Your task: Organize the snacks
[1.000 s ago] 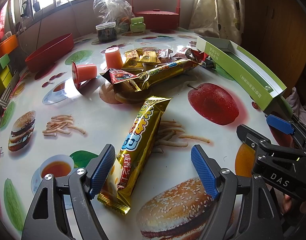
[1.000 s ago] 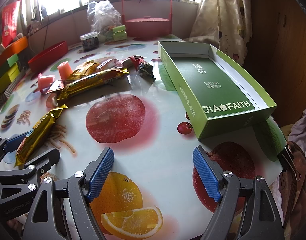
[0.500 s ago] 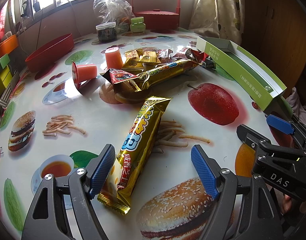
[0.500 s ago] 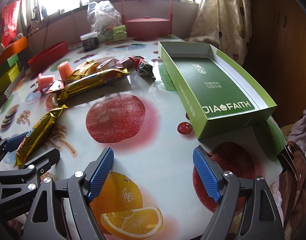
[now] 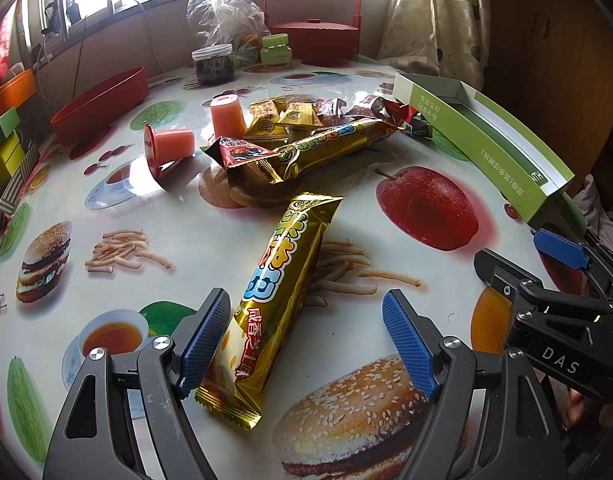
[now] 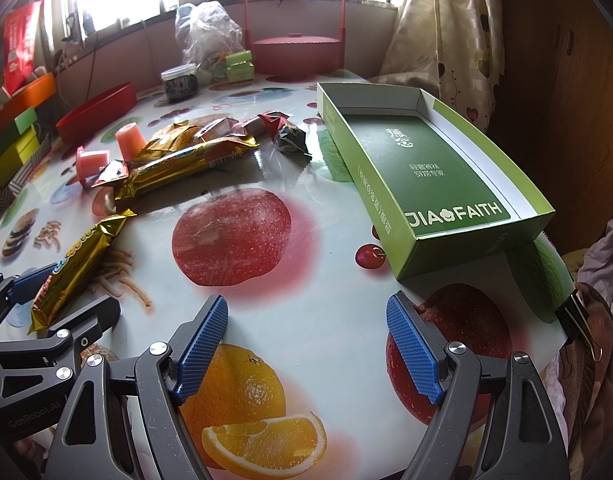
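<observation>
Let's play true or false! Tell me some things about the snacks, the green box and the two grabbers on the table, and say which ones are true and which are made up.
1. The green box has no snacks in it. True.
2. The left gripper is squeezing the gold snack bar. False: its jaws are open, with the bar lying on the table between them.
3. One orange jelly cup lies tipped on its side. True.
4. The right gripper holds a candy. False: it is open, with nothing in it.
5. A second gold bar is inside the red bowl. False: it lies in the snack pile on the table.
</observation>
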`<state>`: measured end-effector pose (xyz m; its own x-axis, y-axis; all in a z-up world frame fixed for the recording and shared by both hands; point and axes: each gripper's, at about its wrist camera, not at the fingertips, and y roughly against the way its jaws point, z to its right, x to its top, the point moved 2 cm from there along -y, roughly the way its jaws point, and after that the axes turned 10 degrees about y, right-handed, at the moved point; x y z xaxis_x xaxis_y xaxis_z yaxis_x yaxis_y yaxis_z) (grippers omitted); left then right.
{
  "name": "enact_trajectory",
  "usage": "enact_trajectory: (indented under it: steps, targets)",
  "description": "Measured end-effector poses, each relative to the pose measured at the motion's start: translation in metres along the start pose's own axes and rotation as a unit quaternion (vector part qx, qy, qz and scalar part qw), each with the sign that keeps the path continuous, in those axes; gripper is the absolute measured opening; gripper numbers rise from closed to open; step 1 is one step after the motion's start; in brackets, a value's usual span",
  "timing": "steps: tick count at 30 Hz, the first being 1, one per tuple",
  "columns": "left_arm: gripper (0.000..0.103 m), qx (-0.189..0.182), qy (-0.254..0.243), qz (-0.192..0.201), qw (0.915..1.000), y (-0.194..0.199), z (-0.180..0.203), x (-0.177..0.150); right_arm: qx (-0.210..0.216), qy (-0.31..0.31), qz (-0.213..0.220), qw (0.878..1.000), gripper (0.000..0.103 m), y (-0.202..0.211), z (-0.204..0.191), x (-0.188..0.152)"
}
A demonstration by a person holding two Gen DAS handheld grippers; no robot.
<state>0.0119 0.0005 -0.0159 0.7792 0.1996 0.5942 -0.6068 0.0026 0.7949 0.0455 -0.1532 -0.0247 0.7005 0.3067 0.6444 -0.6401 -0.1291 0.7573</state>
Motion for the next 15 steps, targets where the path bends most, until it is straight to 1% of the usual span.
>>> enact_trajectory:
  steps: [7, 13, 15]
  targets:
    - [0.079, -0.002, 0.0, -0.001, 1.0, 0.0, 0.0, 0.0, 0.0, 0.0, 0.0, 1.0, 0.082, -0.001, -0.001, 0.0]
    - [0.079, -0.025, 0.015, -0.007, 0.9996, 0.004, -0.007, 0.007, 0.004, 0.004, -0.005, 1.0, 0.082, -0.003, -0.001, 0.001]
    - [0.079, -0.022, 0.017, 0.003, 0.9996, 0.008, -0.01, 0.011, 0.012, 0.011, -0.005, 1.0, 0.082, -0.002, -0.001, 0.006]
